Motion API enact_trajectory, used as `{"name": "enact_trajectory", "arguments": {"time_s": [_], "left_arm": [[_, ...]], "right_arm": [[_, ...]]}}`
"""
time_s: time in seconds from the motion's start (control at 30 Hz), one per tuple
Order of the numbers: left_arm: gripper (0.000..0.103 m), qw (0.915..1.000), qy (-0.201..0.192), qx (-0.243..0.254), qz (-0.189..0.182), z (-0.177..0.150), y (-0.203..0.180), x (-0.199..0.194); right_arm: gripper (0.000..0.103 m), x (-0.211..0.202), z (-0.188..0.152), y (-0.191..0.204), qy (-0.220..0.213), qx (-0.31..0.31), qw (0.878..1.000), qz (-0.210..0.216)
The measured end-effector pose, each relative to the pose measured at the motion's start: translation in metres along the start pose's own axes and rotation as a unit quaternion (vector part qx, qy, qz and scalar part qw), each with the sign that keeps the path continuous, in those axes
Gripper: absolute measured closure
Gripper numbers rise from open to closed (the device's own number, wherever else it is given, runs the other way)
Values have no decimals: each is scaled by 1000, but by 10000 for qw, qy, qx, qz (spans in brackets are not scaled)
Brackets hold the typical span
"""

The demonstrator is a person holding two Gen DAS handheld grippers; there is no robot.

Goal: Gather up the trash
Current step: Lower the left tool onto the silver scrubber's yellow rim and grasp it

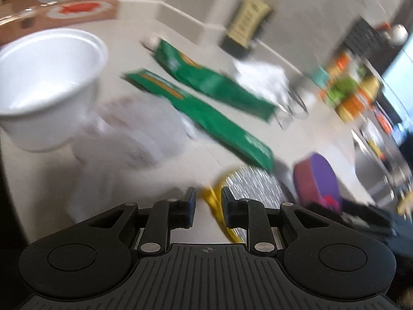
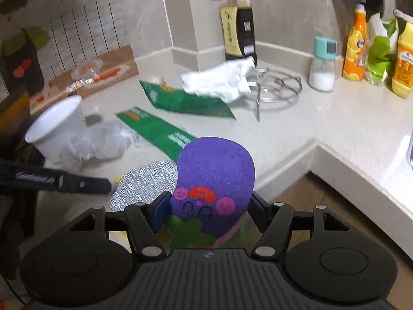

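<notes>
Fingers R: right gripper pinching purple sponge by its lower edge, held upright over tabletop front, prob. as a scoop/holder for trash.
Fingers L: left gripper slightly spread, nothing between; yellow-edged foil wrapper just ahead, likely next pick.
Trash: 2 green packets, crumpled clear plastic, white tissue, all on tabletop.
Other: white cup tipped beside the plastic.
</notes>
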State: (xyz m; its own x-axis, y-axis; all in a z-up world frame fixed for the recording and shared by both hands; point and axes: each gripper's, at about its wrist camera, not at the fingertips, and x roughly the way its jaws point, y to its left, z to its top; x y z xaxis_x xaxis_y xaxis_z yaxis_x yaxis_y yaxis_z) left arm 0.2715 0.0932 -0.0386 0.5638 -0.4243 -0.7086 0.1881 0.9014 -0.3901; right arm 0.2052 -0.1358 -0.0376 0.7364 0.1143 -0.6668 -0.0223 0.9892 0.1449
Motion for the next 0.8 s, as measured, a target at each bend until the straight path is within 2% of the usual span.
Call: {"name": "enact_trajectory", "arguments": {"time_s": [0.1, 0.2, 0.33, 0.43, 0.57, 0.63, 0.8], "left_arm": [[79, 9997, -81, -174, -131, 11, 6, 10], [79, 9997, 129, -136, -178, 12, 4, 22], [78, 9977, 463, 66, -487, -2, -8, 22], [74, 9955, 690, 235, -602, -16, -19, 15], [73, 9917, 948, 327, -809, -28, -23, 6], [75, 9932, 835, 300, -752, -27, -21, 1], [75, 9992, 254, 54, -294, -9, -9, 2]], "right_arm": [[38, 2, 6, 9, -100, -204, 9997, 45], [39, 15, 3, 13, 124, -226, 9997, -33], [39, 8, 0, 6, 123, -221, 9997, 34], [39, 6, -5, -1, 199, -227, 9995, -62], [39, 1, -10, -12, 198, -188, 9994, -227], [39, 1, -9, -15, 187, -165, 9995, -208], [39, 1, -3, -7, 34, -330, 9994, 65]]}}
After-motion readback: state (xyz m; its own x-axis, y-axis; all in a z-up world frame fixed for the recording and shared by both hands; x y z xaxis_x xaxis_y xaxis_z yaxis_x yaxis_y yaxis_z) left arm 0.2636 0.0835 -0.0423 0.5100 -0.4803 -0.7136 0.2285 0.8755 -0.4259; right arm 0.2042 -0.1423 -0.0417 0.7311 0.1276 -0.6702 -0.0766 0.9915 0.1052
